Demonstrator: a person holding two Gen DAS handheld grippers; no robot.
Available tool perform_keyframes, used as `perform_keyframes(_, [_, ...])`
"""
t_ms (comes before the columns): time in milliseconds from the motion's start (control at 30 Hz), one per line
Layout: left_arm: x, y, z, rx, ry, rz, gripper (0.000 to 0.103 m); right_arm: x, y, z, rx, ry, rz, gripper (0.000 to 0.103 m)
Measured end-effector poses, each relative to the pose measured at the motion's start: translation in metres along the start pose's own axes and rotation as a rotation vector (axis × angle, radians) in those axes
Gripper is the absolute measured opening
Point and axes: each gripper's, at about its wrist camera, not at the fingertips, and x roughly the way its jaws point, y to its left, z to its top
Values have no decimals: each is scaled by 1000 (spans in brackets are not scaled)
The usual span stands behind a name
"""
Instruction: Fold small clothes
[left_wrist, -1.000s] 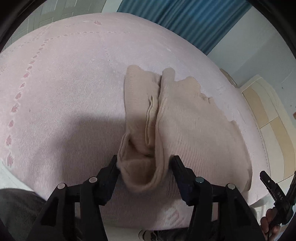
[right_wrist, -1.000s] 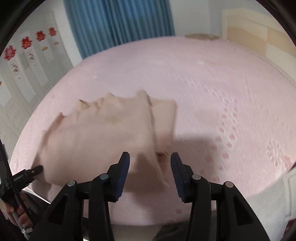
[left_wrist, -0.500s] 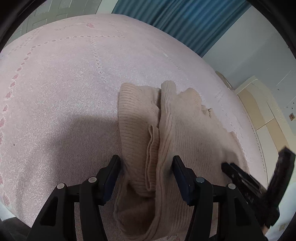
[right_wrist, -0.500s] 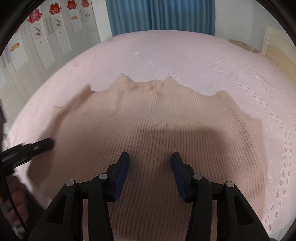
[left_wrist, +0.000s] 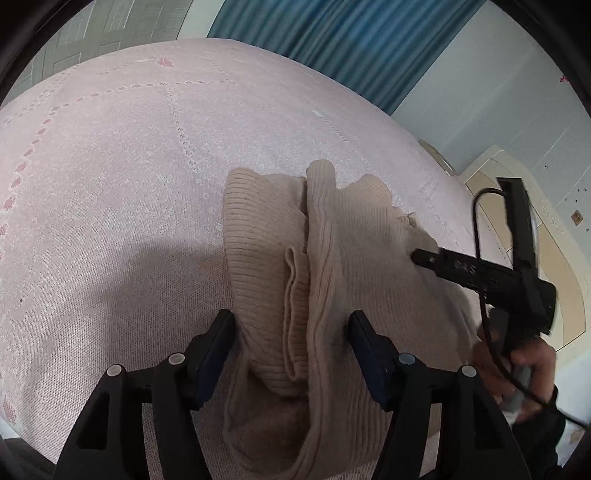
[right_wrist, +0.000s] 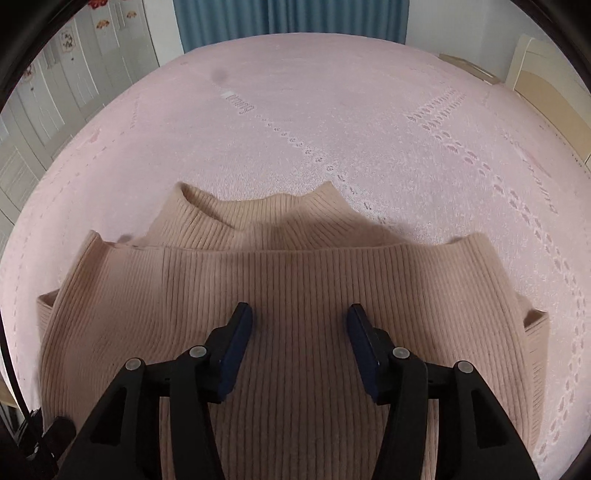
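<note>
A beige ribbed knit sweater (left_wrist: 332, 258) lies on the pink bed cover; in the right wrist view the sweater (right_wrist: 295, 288) spreads flat below me with its collar at the far edge. My left gripper (left_wrist: 291, 325) is open, its fingers either side of a bunched fold at the sweater's near left edge. My right gripper (right_wrist: 299, 325) is open and empty, hovering over the middle of the sweater. The right gripper also shows in the left wrist view (left_wrist: 480, 266), over the sweater's right side.
The pink bed cover (right_wrist: 332, 122) with an eyelet pattern stretches far beyond the sweater. Blue curtains (left_wrist: 351, 48) hang at the back. A cream headboard (left_wrist: 554, 229) stands at the right, white wardrobe doors (right_wrist: 55, 92) at the left.
My right gripper has swung from the sweater's side to above its middle, facing the collar. My left gripper has moved forward along the bunched fold. Both stayed open.
</note>
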Motion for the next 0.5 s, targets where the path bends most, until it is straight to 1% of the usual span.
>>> perform_keyframes(100, [-4,0,-1,3,-4,5,62,-19,-4,-19,-5,1,34,52])
perform_keyframes(200, [-4,1,-2,-6,-5,2,62,-47,-5,-48,-29,-40,43,52])
perform_keyframes(233, [-4,1,-2,-10,-5,0,62,-58,-5,-64,-42,-49,58,52])
perform_keyframes(300, [-5,1,-3,-18,-4,-2,62,-68,-5,-84,-57,-52,89,52])
perform_keyframes(333, [-6,1,-3,-20,-4,0,62,-72,-4,-97,-74,-55,93,52])
perform_keyframes(400, [-6,-1,-4,-21,-5,8,62,-85,1,-122,-131,-84,65,52])
perform_keyframes(500, [-6,-2,-3,-3,2,29,62,-87,0,-147,-156,-25,87,52])
